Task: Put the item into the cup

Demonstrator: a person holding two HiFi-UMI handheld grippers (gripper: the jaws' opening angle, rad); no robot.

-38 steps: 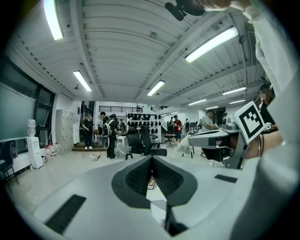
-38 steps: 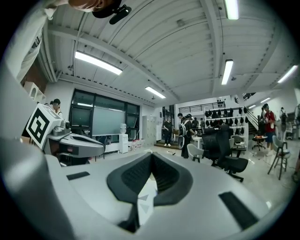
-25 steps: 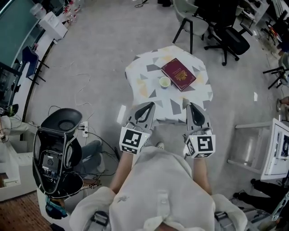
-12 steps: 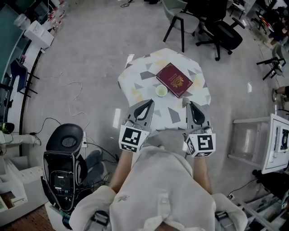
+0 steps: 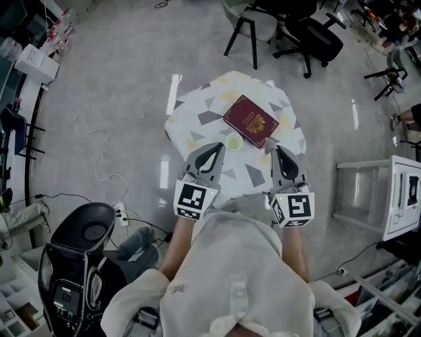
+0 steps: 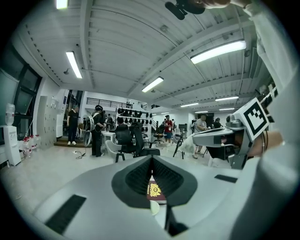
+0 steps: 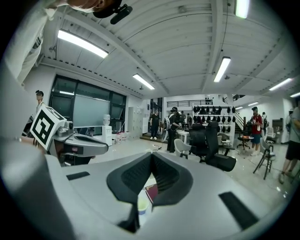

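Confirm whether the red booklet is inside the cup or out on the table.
Out. The red booklet lies flat and shut on the patterned table, right beside the upright cup.

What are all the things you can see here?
Table: one, white cloth with grey and yellow shapes, in front of the person.
Booklet: one, dark red with gold crest, on the table.
Cup: one, pale, on the table beside the booklet.
Pale chair: one, beyond the table.
Black office chair: one, beyond the table, to the right.
Left gripper: grey, shut, empty, over the table's near edge.
Right gripper: grey, shut, empty, likewise.
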